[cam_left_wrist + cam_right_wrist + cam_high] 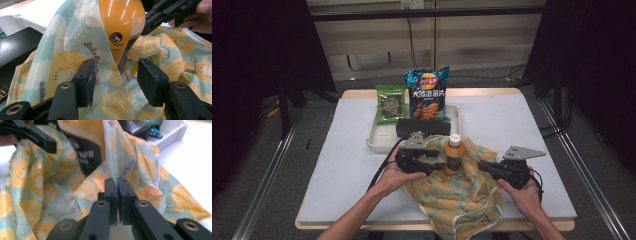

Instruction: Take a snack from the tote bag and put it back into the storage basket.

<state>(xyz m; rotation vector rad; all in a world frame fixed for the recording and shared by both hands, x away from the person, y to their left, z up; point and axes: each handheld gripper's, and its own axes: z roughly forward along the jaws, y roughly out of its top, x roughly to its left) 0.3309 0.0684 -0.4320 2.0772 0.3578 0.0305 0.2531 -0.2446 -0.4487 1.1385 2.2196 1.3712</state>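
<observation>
the chip bag [427,95] bears a lay's logo; script on the lemon-print cloth [75,62] stays unreadable.

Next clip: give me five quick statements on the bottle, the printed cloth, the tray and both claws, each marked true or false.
1. The orange juice bottle with a white cap stands upright on the lemon-print cloth. True.
2. The right claw is open, clear of the cloth. False: it is shut on a fold of the cloth.
3. The left claw has its jaws apart, with cloth between them. True.
4. The blue chip bag lies flat on the cloth. False: it stands in the white plastic tray.
5. The green snack packet is in that tray. True.
</observation>
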